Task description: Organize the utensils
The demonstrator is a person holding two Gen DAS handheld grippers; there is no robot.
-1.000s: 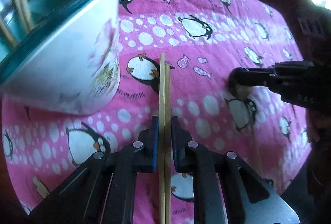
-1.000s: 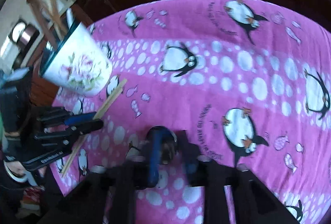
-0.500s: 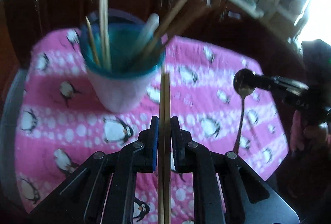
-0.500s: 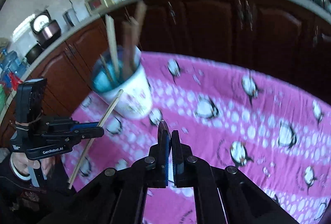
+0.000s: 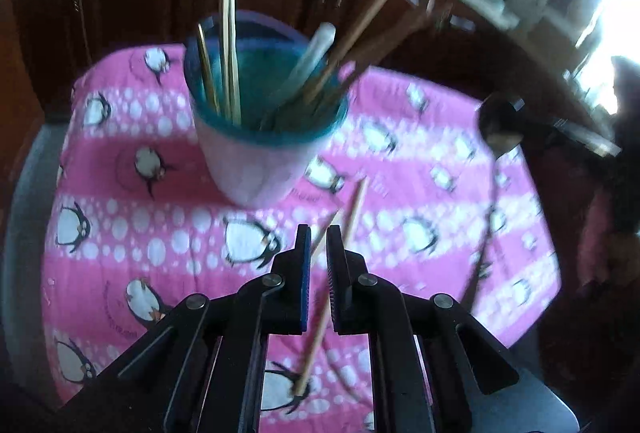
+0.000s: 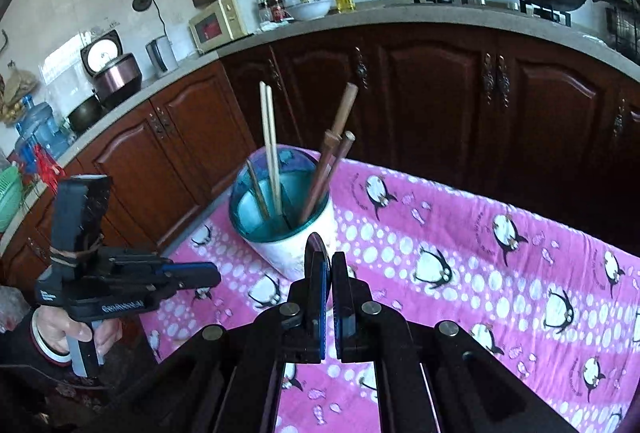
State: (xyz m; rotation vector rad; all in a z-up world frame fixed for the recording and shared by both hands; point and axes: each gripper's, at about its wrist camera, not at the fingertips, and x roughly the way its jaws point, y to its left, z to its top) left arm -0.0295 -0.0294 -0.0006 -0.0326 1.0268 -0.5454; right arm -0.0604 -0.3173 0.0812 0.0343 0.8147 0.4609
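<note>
A white cup (image 5: pixel 260 161) with a teal rim stands on the pink penguin cloth (image 5: pixel 160 233) and holds several chopsticks and a pale handle. My left gripper (image 5: pixel 318 237) hovers in front of it, its jaws closing to a narrow gap with no grip. Two light wooden chopsticks (image 5: pixel 356 205) lie skewed and loose below those jaws. In the right wrist view the left gripper (image 6: pixel 214 279) carries nothing. My right gripper (image 6: pixel 328 261) is shut on a metal spoon (image 6: pixel 314 247), level with the cup (image 6: pixel 296 241). The left wrist view shows the spoon's bowl (image 5: pixel 498 121) up and its handle hanging down.
Dark wooden cabinets (image 6: pixel 440 105) and a counter with pots and bottles stand just behind the table. The cloth (image 6: pixel 480 273) ends close behind and left of the cup. A hand (image 6: pixel 68 337) holds the left gripper off the table's left edge.
Half a second ago the chopsticks stood straight in the left jaws; now they are skewed and free below them. Both grippers have risen, and the spoon went up with the right one.
</note>
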